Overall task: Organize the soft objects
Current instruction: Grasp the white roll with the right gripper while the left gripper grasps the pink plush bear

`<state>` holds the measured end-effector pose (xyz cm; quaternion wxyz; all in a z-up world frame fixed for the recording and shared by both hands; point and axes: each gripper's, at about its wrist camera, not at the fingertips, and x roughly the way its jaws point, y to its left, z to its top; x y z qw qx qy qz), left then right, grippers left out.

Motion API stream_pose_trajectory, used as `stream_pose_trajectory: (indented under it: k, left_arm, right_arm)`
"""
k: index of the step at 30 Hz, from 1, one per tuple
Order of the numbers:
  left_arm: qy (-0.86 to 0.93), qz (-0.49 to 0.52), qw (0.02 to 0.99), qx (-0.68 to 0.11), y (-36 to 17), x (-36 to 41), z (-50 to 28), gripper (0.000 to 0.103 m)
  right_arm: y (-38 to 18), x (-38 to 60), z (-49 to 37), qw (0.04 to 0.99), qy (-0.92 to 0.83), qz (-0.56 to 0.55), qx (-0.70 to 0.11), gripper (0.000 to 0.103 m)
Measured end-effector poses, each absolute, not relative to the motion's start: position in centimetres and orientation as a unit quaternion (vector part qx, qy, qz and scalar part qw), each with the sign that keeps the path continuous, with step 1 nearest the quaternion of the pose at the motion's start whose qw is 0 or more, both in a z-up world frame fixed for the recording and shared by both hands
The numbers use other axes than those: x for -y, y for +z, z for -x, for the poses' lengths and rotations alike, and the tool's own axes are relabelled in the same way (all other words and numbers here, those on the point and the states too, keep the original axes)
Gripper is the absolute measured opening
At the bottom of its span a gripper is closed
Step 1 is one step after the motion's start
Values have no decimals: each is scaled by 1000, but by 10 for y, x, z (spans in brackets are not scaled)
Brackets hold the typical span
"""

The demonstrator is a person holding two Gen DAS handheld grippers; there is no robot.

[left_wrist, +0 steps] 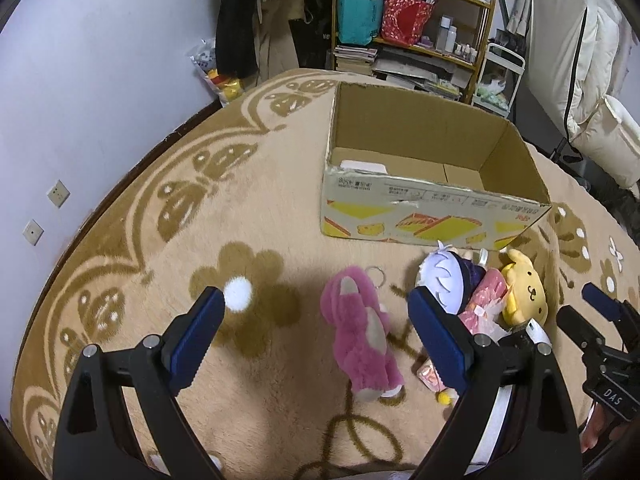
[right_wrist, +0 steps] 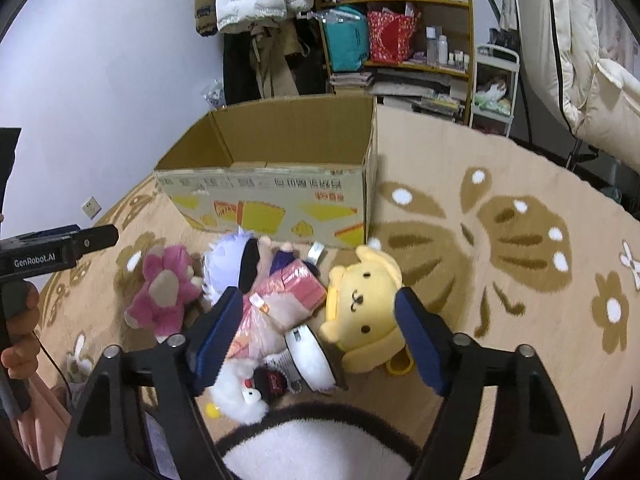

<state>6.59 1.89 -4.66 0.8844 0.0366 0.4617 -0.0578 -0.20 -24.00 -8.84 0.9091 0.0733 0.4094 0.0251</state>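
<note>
Both claws wide, empty; left claw (left_wrist: 316, 316) over pink plush (left_wrist: 362, 332) (pickup step); next: lower, grip, carry to box (left_wrist: 432, 196).

My fingers (left_wrist: 200, 336) wear dark blue pads on black frames; beneath them the blanket (left_wrist: 280, 184) is beige with brown butterflies and white-centred brown flowers; the plush bear (left_wrist: 362, 336) is pink with tan patches; the dog plush (right_wrist: 362, 304) is yellow with a dark stitched face; the doll (right_wrist: 224, 264) has pale lavender hair; the cardboard box (left_wrist: 420, 216) is plain brown inside, its outer wall printed with yellow and orange shapes.
</note>
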Motion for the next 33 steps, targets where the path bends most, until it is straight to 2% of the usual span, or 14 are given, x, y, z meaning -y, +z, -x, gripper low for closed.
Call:
stream_pose_trajectory:
  k: [5,8,11,12,14,16,18,33]
  left_arm:
    - [-57,-42,881,-468,-54,-15,-67,92]
    - [-57,-43,877,-475,-59,-13,-70,92]
    - [-61,-46,873,-482,-65,-9,-73,92]
    - [-61,-48,871,-484,-67,-7,-74,92]
    - [-60,-53,869,-489,-72,-4,-76,92]
    - [-62,-53,864,-497,-77,-2,-79,92]
    - [-68,-46,858,-507,-81,0,-81,92]
    - [-65,-40,830,-553,-112,5,-99,92]
  right_arm:
    - [-100,240,0,899,25,-71,-431,79]
    - [-108,240,-3,892,33,-72,-445,70]
    - [-116,238,-6,886,36,-70,-457,67]
    - [-120,238,-8,882,39,-74,-463,64]
    - [-124,239,-10,876,46,-85,-472,50]
    - [-128,238,-12,873,48,-83,-479,44]
    - [-131,236,-13,870,53,-83,-482,32]
    - [-133,239,-25,873,50,-89,-477,23]
